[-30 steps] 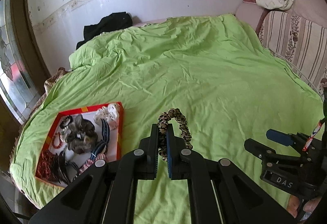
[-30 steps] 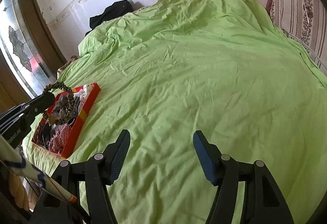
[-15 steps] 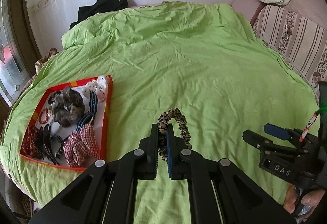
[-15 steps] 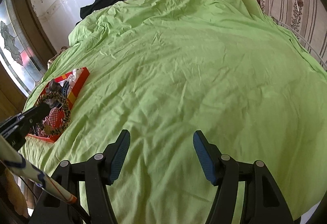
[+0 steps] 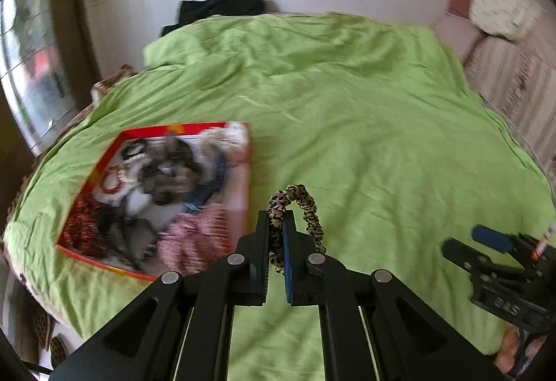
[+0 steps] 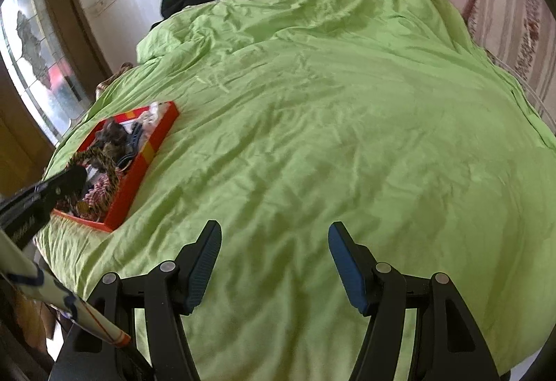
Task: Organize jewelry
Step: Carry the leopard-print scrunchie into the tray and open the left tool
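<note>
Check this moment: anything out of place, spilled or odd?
Nothing stands out. The left gripper holds the leopard-print scrunchie beside the red tray of hair accessories on the green bedspread; the right gripper is open.

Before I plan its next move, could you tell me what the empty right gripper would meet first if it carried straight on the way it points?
Most likely only the green bedspread: the open right gripper points down at bare cloth, and the red tray lies well off to its left.

A red tray (image 5: 247, 172) lies on the green bedcover (image 5: 382, 138).
</note>
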`<state>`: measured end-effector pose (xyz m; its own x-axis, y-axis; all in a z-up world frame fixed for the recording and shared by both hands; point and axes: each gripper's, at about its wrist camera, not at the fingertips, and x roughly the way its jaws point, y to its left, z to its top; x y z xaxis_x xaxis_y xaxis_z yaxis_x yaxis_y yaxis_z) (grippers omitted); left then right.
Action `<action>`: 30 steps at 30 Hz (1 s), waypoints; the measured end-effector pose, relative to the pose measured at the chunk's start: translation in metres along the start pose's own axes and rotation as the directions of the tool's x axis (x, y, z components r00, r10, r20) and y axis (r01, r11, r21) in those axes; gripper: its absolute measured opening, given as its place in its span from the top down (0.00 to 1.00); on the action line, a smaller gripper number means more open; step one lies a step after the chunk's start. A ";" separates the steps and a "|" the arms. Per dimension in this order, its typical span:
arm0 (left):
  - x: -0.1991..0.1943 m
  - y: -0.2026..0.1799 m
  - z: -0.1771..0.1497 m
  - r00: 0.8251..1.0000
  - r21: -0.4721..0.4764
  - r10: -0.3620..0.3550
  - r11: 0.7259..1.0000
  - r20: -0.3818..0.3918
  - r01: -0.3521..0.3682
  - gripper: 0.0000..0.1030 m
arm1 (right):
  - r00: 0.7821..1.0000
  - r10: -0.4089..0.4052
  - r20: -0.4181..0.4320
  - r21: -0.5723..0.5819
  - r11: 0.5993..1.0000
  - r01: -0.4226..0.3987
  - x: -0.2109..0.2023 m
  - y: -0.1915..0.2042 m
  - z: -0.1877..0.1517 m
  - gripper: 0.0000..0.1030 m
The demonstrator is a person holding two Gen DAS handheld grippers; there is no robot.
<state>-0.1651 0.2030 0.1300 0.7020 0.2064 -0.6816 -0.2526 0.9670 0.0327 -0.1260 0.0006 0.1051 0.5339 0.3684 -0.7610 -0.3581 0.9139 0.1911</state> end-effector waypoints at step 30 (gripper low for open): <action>0.077 0.142 0.010 0.992 -0.225 0.029 0.973 -0.124 -0.057 0.52 | 0.990 0.103 -0.097 -0.127 0.985 -0.115 0.047 0.086 0.002 0.33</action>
<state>-0.1402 0.3577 0.0897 0.6061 0.2143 -0.7660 -0.4352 0.8954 -0.0938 -0.1299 0.0971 0.0871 0.4177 0.4421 -0.7938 -0.5110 0.8367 0.1970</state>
